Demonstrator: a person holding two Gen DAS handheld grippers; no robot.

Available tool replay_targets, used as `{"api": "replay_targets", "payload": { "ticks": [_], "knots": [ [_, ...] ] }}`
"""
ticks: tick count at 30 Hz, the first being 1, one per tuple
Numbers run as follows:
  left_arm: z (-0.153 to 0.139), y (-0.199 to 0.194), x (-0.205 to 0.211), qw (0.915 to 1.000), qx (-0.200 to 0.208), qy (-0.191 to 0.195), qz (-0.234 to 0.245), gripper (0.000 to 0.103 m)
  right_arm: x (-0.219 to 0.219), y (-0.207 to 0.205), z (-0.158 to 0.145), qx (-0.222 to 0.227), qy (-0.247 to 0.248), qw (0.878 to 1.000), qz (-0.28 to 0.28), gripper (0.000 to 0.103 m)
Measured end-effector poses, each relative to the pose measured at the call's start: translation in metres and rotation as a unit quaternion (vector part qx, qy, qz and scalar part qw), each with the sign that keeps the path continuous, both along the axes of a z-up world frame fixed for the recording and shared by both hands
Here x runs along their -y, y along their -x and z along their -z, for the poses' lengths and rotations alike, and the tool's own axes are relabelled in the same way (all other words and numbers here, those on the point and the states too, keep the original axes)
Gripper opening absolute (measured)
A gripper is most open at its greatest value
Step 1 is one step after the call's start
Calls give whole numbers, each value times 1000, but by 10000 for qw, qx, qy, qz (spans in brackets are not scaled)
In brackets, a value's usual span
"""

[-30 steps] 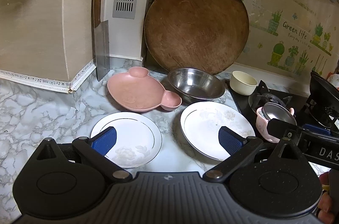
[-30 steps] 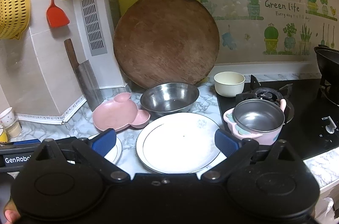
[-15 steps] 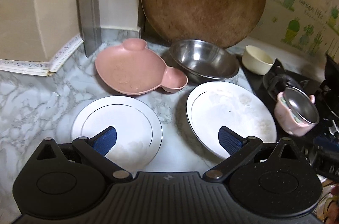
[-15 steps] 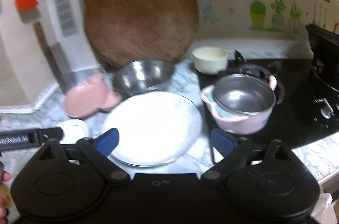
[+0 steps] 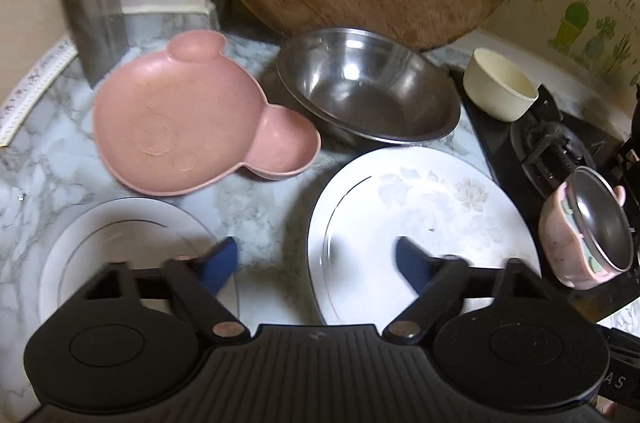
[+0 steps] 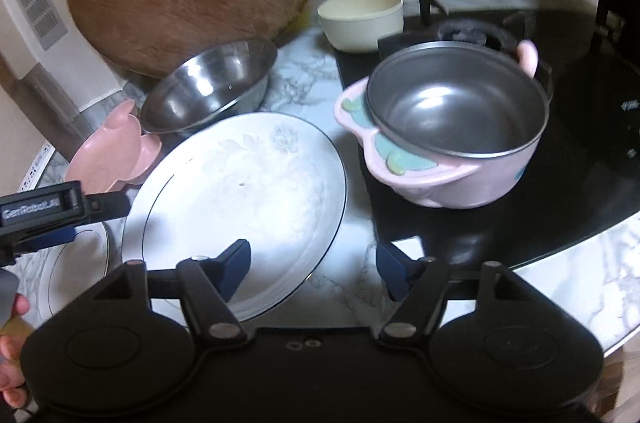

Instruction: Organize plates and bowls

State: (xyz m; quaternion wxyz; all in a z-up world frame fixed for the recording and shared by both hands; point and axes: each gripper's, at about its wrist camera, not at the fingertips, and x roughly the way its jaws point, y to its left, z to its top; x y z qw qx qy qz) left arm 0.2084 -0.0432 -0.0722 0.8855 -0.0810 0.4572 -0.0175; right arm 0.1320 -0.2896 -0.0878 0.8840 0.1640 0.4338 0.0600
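Risk: both grippers are dropping onto thin, flat plates on a slick marble counter (image 5: 36,159). If a lower finger fails to get under a rim, the plate just skids – the big plate (image 6: 240,191) could knock the steel bowl (image 6: 208,87) or the pink pot (image 6: 456,139) just beside it.

Left gripper (image 5: 316,265): fingers part open, have just been closing, nothing between them; one pad over the small plate (image 5: 120,239) edge, contact unclear.

Right gripper (image 6: 312,269): same – part open, closing, straddling the big plate's near rim, not clamped.
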Motion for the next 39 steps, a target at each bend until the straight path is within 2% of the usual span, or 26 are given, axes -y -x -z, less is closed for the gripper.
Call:
{"api": "replay_targets", "payload": {
  "ticks": [5,10,14,19,23,31,39],
  "knots": [
    [16,-19,3,9996,-294,40,12,59,9,-13,9,-258,-334,9991,73,52],
    [27,-27,2,9985,-533,18,-80,40,16,-23,18,-453,-652,9967,138,39],
    [29,-27,0,9982,-560,216,-95,33,20,-26,22,-469,-815,9953,213,32],
    [28,-25,-2,9974,-572,416,-154,19,22,-25,23,-414,-965,9941,282,17],
    [25,-18,-4,9975,-525,443,-182,15,25,-22,25,-369,-1025,9933,387,10],
    [21,9,-6,9967,-638,482,-170,14,26,-4,24,-333,-923,9946,330,10],
    [9,48,-11,9982,-505,310,-130,13,24,27,23,-340,-843,9958,100,10]
  ]
}}
